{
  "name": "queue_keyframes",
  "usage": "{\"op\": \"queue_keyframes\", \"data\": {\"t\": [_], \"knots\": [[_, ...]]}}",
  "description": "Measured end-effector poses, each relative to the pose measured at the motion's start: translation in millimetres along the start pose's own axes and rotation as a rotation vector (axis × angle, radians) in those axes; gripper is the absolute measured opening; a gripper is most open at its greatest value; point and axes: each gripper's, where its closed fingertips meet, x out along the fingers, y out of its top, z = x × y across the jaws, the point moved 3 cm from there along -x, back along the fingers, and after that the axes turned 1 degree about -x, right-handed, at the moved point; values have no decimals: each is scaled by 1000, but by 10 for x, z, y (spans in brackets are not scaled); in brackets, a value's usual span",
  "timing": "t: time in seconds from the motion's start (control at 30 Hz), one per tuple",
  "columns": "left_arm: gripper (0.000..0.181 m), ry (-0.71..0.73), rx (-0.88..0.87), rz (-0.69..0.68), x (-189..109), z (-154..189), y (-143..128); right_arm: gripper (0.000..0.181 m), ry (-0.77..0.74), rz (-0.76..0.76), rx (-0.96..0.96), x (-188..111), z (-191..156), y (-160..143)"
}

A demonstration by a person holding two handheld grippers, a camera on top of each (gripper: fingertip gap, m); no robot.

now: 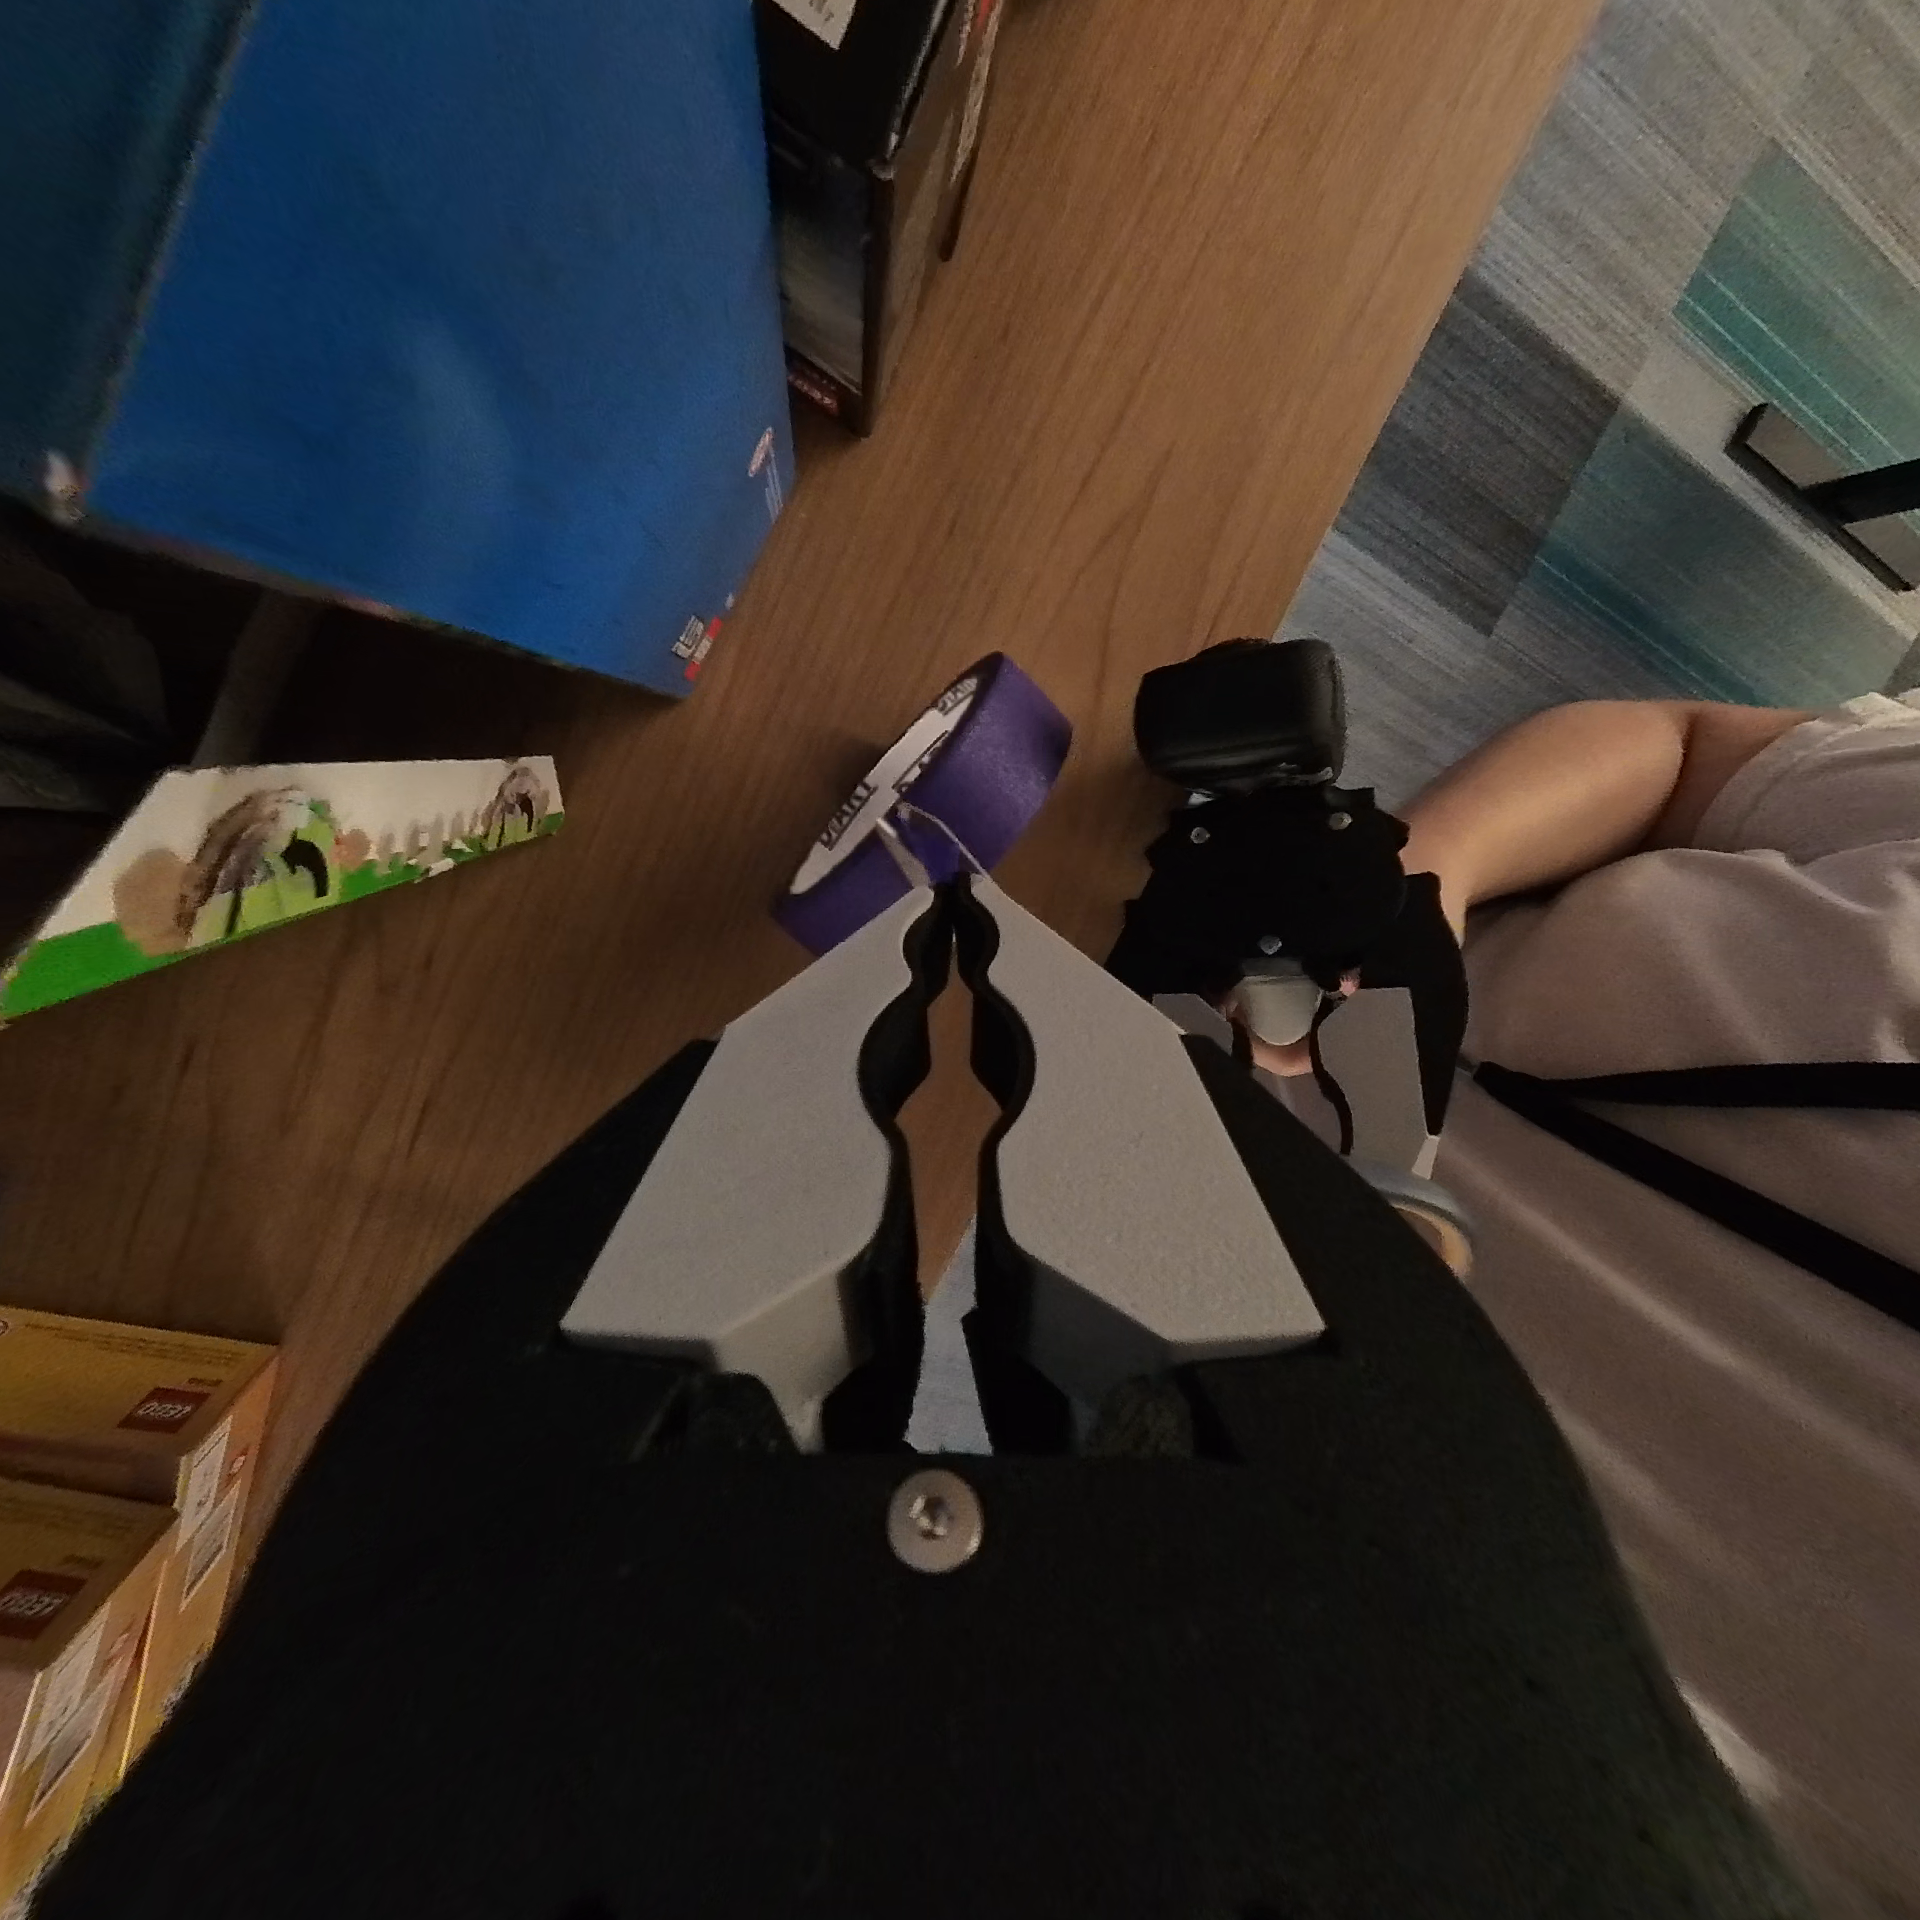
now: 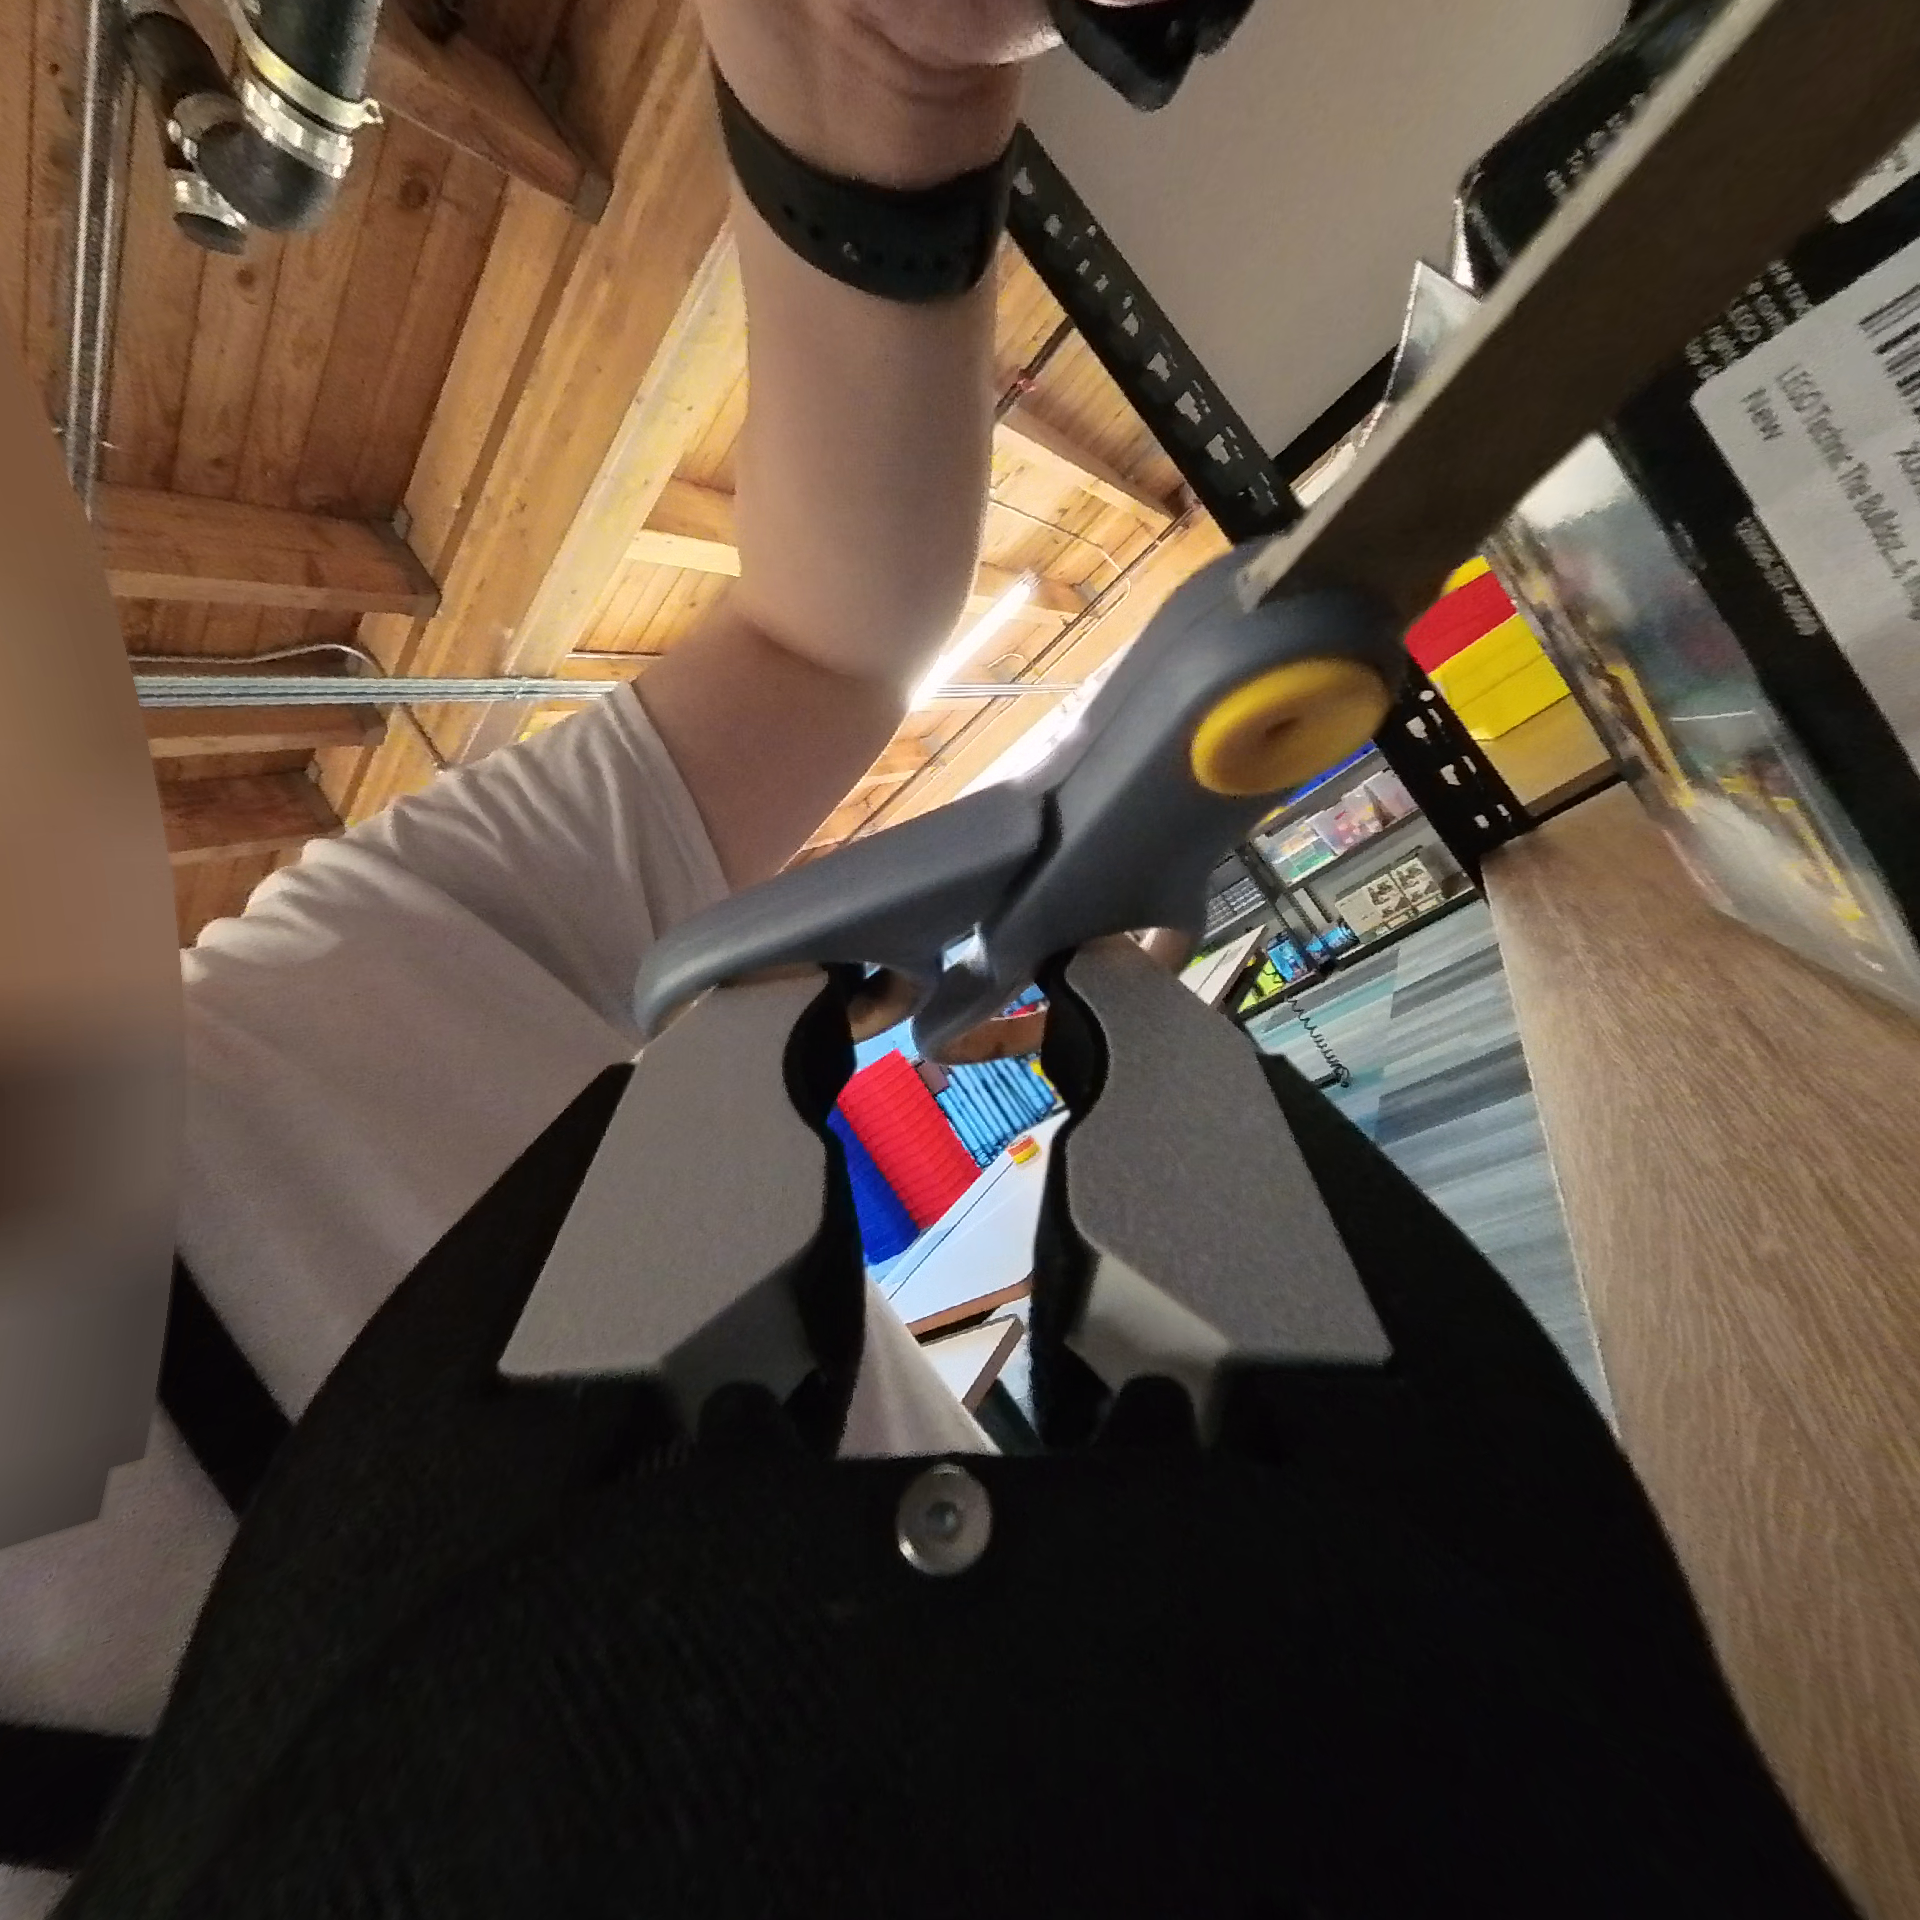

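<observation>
while pinching the loose end (image 1: 914,844) of the purple tape roll (image 1: 940,790) with the left gripper (image 1: 954,906), clenching the tongs fully, jaws pressed together at the very tips with only the thin strip between them. standing the roll on its edge on the wooden tabletop (image 1: 1091,416), close to the tabletop's edge nearest the person's arm (image 1: 1558,810), just beyond the fingertips, with a short run of strip bridging the gap. judging this hold slip-prone, since only a sliver of strip is caught: pressing steadily, drawing in line with the strip rather than sideways, and avoiding any twist that could fold the sticky side onto itself.

grasping the grey-handled scissors (image 2: 1143,790) with the right gripper (image 2: 956,966), tongs clenched part-way around a handle, the other handle lying across the left fingertip, yellow pivot (image 2: 1288,727) just past the tips, blades (image 2: 1507,395) pointing up and away and seemingly together. judging the grip shallow and the tool long beyond it, so squeezing evenly and steadying the wrist to stop the blades swinging.

hovering the right gripper, seen in the left wrist view, at the tabletop's near edge, just beside the roll but apart from it.

leaving alone, toward the tabletop's far side, a big blue box (image 1: 436,312), a black box (image 1: 873,208) beside it, a flat green-and-white illustrated box (image 1: 281,862), and yellow boxes (image 1: 104,1455) at the corner nearest the camera, all well apart from the roll.
</observation>
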Motion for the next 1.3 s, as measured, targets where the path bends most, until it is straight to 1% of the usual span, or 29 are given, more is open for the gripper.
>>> {"op": "queue_keyframes", "data": {"t": [0.13, 0.3, 0.4, 0.5, 0.53, 0.6, 0.67, 0.73, 0.83, 0.9, 0.93, 0.97, 1.0, 1.03, 1.07, 1.1, 1.2, 1.3], "knots": [[0, 7, -9, 6, 5, -53, -16, 27, -102, -6, 11, 9, 80, -11], [0, 33, -13, 11, 9, -154, -49, 26, -178, -54, 46, -2, 146, -35], [0, 63, -8, 44, -46, -221, -36, 26, -209, -110, 14, -2, 133, -49], [0, 74, -5, 78, -122, -251, -34, 27, -220, -184, 24, -9, 108, -74], [0, 79, -3, 89, -151, -255, -36, 26, -243, -234, 35, -37, 122, -108], [0, 103, 13, 110, -219, -262, -55, 26, -307, -384, 50, -141, 131, -211], [0, 116, 21, 144, -294, -247, -85, 27, -391, -585, 34, -324, 61, -308], [0, 112, 29, 185, -366, -196, -135, 27, -479, -796, -6, -591, -77, -312], [0, 126, 42, 262, -483, -129, -239, 25, -721, -1060, -119, -1121, -224, -61], [0, 128, 53, 315, -552, -64, -326, 24, -928, -1302, -253, -1585, -241, 211], [0, 120, 53, 344, -582, -23, -369, 24, -983, -1464, -359, -1801, -244, 341], [0, 112, 51, 373, -612, 15, -410, 24, -995, -1614, -430, -1997, -254, 425], [0, 108, 49, 401, -639, 47, -452, 25, -988, -1762, -428, -2179, -264, 447], [0, 105, 48, 428, -665, 75, -490, 25, -986, -1848, -409, -2310, -249, 451], [0, 101, 43, 455, -687, 99, -529, 25, -990, -1831, -381, -2298, -229, 480], [0, 94, 36, 479, -705, 122, -568, 24, -988, -1811, -396, -2266, -196, 517], [0, 80, 9, 528, -727, 164, -698, 25, -1022, -1875, -518, -2313, -102, 651], [0, 75, -23, 544, -714, 183, -844, 27, -1074, -1890, -555, -2394, -9, 728]]}}
